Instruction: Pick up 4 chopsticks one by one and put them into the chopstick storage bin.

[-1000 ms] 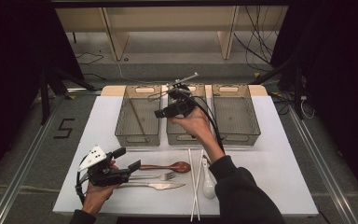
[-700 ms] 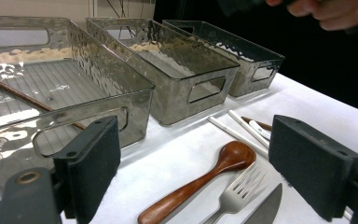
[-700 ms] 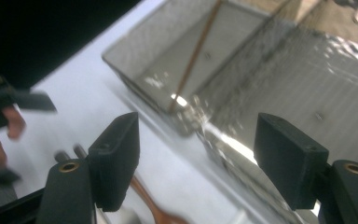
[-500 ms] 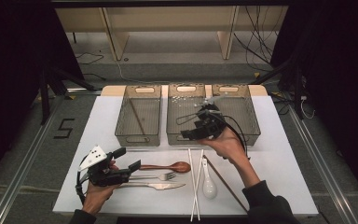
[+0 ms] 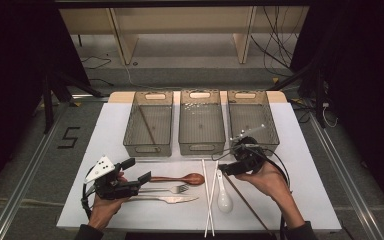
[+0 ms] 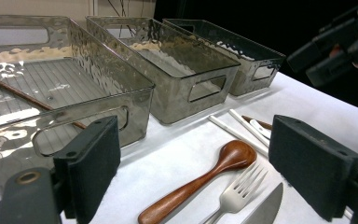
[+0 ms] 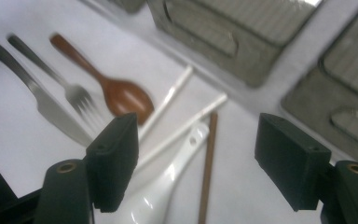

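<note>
High view: sorting cutlery into the bins [image 5: 201,125] seems underway. The right claw [image 5: 228,167], released, hangs above the brown chopstick [image 5: 245,202] on the worktop [image 5: 305,170]; one chopstick already lies in the left bin. A "5" marks the floor.

Left gripper view: left claw [image 6: 198,163] released, idle near the wooden spoon [image 6: 200,179].

Right gripper view: jaws wide, straddling the chopstick [image 7: 207,172]; next, likely lower and close.

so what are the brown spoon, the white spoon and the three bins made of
The brown spoon looks like wood: warm reddish brown with a smooth, slightly glossy finish. The white spoon looks like glazed ceramic, possibly melamine: plain white, thick and shiny. The three bins look like smoky, see-through plastic with rippled walls, ribbed floors and moulded handle slots.
</note>
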Available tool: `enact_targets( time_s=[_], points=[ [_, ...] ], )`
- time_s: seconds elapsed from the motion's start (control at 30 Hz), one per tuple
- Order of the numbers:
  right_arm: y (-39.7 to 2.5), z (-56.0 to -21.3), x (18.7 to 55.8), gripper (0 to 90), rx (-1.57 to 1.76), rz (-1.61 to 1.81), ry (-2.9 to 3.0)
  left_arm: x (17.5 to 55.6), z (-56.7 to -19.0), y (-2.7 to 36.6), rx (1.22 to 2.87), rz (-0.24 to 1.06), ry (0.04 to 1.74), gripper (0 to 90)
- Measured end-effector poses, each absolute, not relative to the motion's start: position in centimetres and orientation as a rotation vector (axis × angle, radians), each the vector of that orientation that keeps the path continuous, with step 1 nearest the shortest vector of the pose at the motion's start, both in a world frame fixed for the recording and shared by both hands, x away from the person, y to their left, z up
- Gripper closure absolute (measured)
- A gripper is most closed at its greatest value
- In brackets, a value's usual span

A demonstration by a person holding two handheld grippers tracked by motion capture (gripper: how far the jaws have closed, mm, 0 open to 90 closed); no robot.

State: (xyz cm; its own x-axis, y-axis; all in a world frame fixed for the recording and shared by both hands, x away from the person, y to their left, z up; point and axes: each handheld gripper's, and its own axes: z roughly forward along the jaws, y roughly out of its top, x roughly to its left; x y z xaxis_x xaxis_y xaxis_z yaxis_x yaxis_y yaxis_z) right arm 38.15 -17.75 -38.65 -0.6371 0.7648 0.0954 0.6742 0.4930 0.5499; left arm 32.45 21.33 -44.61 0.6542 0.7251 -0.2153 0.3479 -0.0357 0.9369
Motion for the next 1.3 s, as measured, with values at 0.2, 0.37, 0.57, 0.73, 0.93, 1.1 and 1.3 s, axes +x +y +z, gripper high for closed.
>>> enact_targets(
  time_s=[0.2,0.37,0.57,0.73,0.93,1.1,1.3],
  points=[
    [-18.6,-40.3,36.8,30.3,1.285,0.706,2.598,32.4,-44.6,21.3,1.638,0.381,0.895,16.5],
    [-19.2,-41.3,36.3,33.2,1.307,0.633,2.631,32.4,-44.6,21.3,1.641,0.381,0.892,16.5],
    [-19.4,-42.4,35.6,40.8,1.319,0.532,2.685,32.4,-44.6,21.3,1.636,0.381,0.893,16.5],
    [-19.7,-43.5,35.2,47.7,1.344,0.463,2.730,32.4,-44.5,21.3,1.639,0.384,0.889,16.5],
    [-19.9,-44.4,35.0,58.2,1.349,0.380,2.769,32.4,-44.5,21.3,1.636,0.383,0.891,16.5],
    [-19.8,-44.9,35.0,66.5,1.353,0.326,2.797,32.4,-44.5,21.3,1.635,0.384,0.890,16.5],
    [-19.8,-45.4,35.0,74.9,1.330,0.282,2.805,32.4,-44.5,21.3,1.640,0.383,0.888,16.4]
  ],
)
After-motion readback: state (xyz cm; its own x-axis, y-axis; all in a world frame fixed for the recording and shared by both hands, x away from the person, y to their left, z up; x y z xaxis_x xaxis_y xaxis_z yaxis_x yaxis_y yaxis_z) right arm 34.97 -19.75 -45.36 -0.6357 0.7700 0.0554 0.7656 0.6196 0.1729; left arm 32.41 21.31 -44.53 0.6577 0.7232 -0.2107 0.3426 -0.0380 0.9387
